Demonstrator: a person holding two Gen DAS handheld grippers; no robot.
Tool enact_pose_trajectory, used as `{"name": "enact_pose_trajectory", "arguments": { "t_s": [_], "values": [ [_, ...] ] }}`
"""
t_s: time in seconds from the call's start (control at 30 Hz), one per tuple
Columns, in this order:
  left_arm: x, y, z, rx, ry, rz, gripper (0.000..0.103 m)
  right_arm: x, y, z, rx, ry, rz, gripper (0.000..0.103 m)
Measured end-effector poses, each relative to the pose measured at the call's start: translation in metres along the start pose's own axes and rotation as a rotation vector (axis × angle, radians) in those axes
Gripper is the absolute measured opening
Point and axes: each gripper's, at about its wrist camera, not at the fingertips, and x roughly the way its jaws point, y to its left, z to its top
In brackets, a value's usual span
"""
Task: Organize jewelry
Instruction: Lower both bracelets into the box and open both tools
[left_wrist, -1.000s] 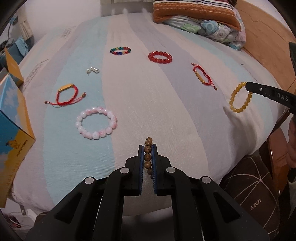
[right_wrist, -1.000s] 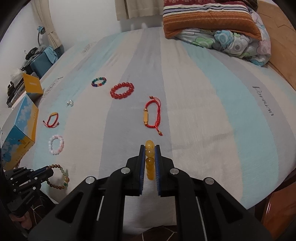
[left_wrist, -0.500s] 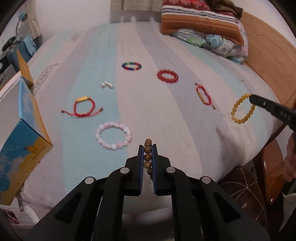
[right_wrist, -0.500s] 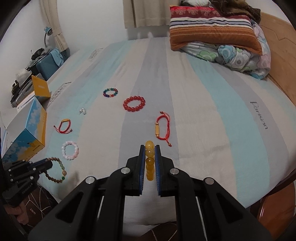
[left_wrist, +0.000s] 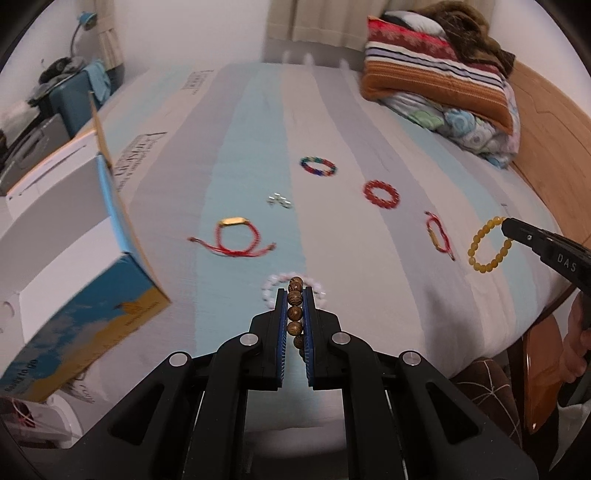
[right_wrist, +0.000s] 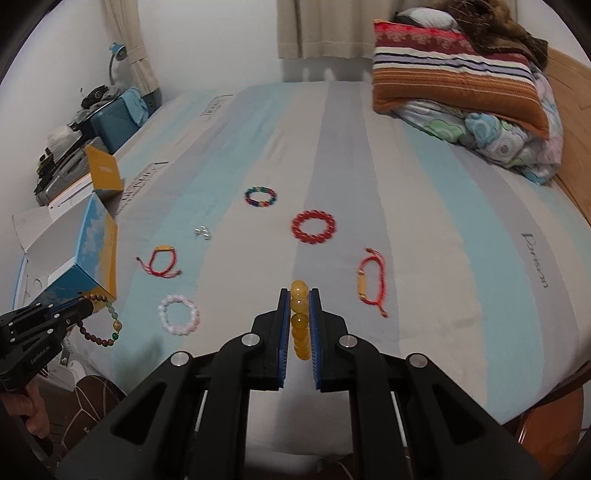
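My left gripper (left_wrist: 295, 295) is shut on a brown wooden bead bracelet (left_wrist: 295, 314), held above the bed's near edge; it also shows in the right wrist view (right_wrist: 101, 325). My right gripper (right_wrist: 299, 295) is shut on a yellow amber bead bracelet (right_wrist: 299, 321), seen hanging in the left wrist view (left_wrist: 487, 245). On the striped bed lie a pink bead bracelet (right_wrist: 179, 314), a red cord bracelet with gold bar (left_wrist: 236, 236), another red cord bracelet (right_wrist: 371, 282), a red bead bracelet (right_wrist: 314, 227), a multicolour bead bracelet (right_wrist: 260, 195) and small silver pieces (right_wrist: 202, 232).
An open blue and yellow box (left_wrist: 74, 251) stands at the bed's left edge. Folded blankets and a pillow (right_wrist: 461, 88) lie at the far right. A wooden headboard (left_wrist: 546, 122) runs along the right. A brown pouf (left_wrist: 484, 387) sits below the near edge.
Both grippers have risen and tilted up with their bracelets, so more of the room shows. The box has come closer on the left. The bracelets on the bed have not moved.
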Motion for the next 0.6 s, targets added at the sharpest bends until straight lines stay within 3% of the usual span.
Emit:
{"name": "enact_pose_trajectory", "arguments": {
  "t_s": [0.37,0.6],
  "values": [
    [-0.043,0.070,0.028,-0.097,-0.057,0.073,0.007,0.007,0.082,0.043,-0.092,-0.014,0.091,0.009],
    [-0.067,0.137,0.036,-0.182,-0.079,0.151,0.007,0.015,0.150,0.069,-0.170,-0.015,0.165,0.009]
  ]
}}
